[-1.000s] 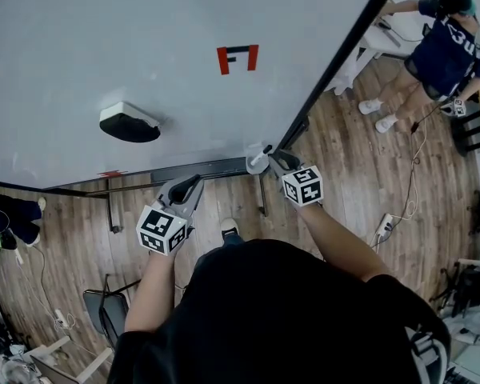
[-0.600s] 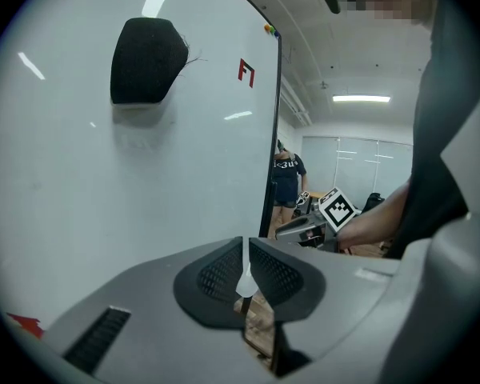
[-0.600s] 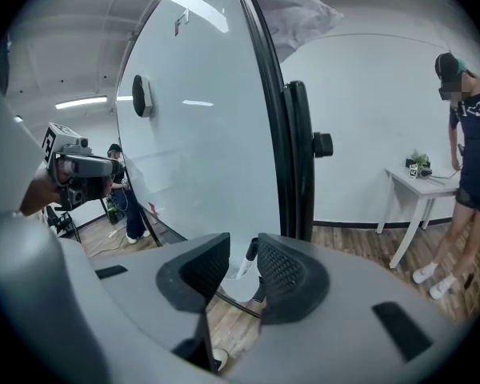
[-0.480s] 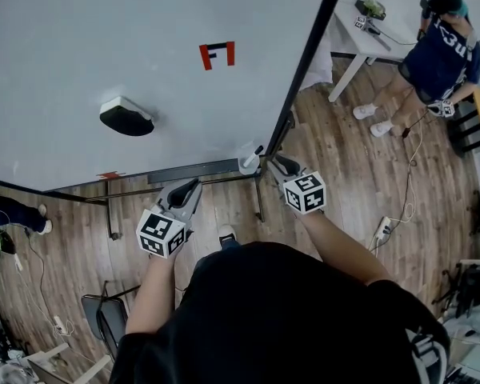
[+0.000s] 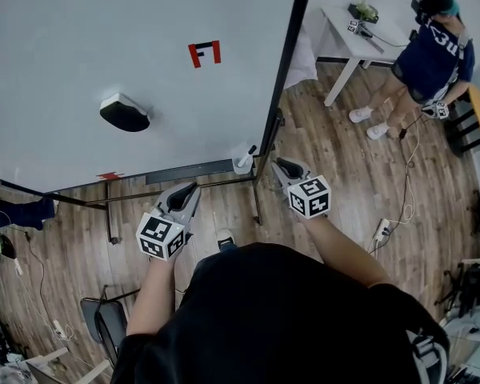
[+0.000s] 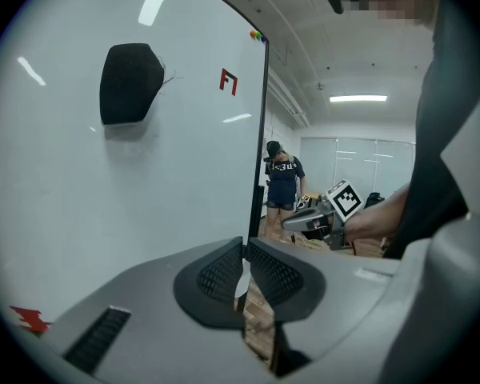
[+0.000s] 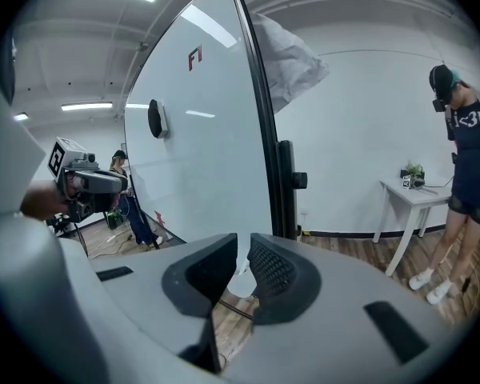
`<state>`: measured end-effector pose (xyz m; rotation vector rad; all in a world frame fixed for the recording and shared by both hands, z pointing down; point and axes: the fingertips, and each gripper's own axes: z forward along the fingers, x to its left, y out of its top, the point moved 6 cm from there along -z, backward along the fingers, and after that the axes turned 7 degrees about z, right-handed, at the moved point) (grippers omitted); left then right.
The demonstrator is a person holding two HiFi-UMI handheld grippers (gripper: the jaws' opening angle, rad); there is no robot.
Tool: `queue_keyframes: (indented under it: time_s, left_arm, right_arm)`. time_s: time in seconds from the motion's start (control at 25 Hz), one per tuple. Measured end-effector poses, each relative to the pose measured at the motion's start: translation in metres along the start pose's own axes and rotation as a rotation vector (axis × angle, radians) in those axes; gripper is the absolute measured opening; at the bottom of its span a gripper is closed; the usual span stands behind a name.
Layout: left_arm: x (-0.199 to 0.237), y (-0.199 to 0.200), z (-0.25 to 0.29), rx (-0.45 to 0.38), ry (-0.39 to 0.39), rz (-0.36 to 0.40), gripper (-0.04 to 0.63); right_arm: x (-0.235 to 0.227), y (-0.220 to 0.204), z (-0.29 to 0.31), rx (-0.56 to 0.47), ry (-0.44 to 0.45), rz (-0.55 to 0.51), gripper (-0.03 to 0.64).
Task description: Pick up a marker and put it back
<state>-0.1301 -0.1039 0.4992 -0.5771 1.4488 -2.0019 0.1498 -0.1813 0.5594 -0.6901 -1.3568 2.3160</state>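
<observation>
**Marker sitting in its cup; right gripper empty beside it**

Location of the task item: the marker (image 5: 247,154) is standing tilted in a small white cup (image 5: 240,165) on the ledge (image 5: 184,170) along the lower edge of the whiteboard (image 5: 104,38), close to the board's dark upright frame. Its dark end is sticking out above the cup rim. Nothing is touching it.

Right gripper (image 5: 282,165): it is hanging just beside the cup, on the frame side, and is not touching it. Its fingers have just been closing and are now standing a narrow slit apart, with nothing between them. In the right gripper view, only the white of the cup is showing through the slit, farther off.

Left gripper (image 5: 192,189): it is hanging below the ledge, well apart from the cup. Its fingers are resting together and are carrying nothing.

Step in hand (judgement): no grasp is taking place. The marker's seat in the cup fits either end of the task, before the pick-up or after the return, and the scene does not settle which.

Next move (judgement): if the pick-up is outstanding, the right fingers are standing too narrow. They need spreading, bringing over the marker's free end, and closing there before a lift along the marker's tilt, so the cup is not tipping off the ledge.
</observation>
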Motion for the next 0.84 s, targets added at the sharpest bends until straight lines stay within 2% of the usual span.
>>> queue_keyframes:
  time_s: [0.84]
  left_arm:
    - [-0.042, 0.003, -0.015, -0.005, 0.006, 0.014, 0.035]
  right_arm:
    - [0.010, -0.004, -0.052, -0.020, 0.033, -0.019, 0.008]
